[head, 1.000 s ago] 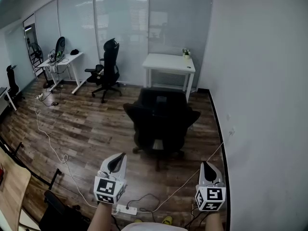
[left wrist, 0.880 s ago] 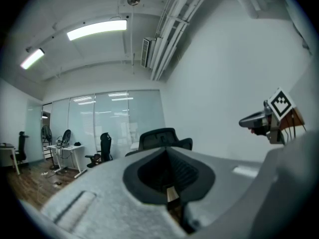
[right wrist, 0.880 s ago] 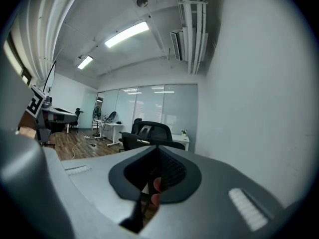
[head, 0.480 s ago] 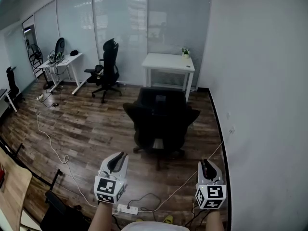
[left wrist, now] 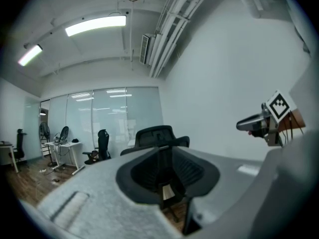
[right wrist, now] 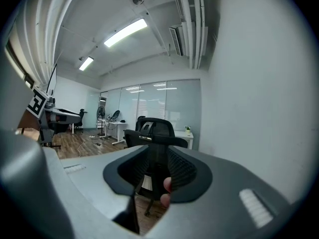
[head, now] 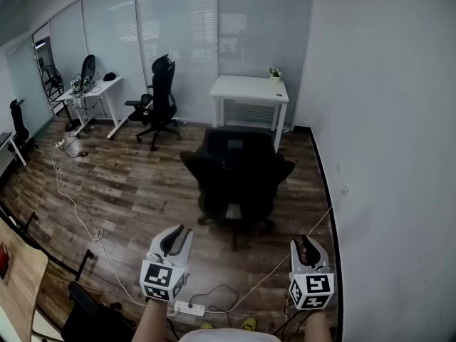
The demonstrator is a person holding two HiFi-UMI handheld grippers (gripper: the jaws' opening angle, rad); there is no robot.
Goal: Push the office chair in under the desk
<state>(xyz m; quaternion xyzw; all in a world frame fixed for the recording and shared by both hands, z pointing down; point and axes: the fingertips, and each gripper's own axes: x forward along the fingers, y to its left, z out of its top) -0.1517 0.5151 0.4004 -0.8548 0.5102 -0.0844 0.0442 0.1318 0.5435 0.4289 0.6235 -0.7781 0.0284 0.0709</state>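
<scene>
My left gripper (head: 174, 239) has its jaws partly apart and opening, and there is nothing between them; through the gap I see only the chair, far off. My right gripper (head: 305, 249) is the same: its jaws are opening, somewhat wider than the left pair, and they hold nothing. Both grippers hang low in the frame, at the lower left and lower right, over the dark wood plank floor (head: 135, 191) and clear of everything.

Just below them, at the bottom edge, a white power strip (head: 187, 308) lies on the floor with a thin white cable (head: 285, 258) running off towards the right-hand wall.

Further out, in the middle of the frame, stands the black mesh office chair with a headrest (head: 236, 173), its back turned towards me. It is well apart from both grippers. Beyond it, in the upper middle, the white rectangular worktop on white legs (head: 251, 91) stands against the glass wall with a small potted plant (head: 275, 77) on its far right corner. The chair sits in front of the worktop, not under it.

As I judge it, nothing of the task is done yet. I have to close the distance, set the jaws against the backrest and roll the chair forward until the seat goes beneath the worktop.
</scene>
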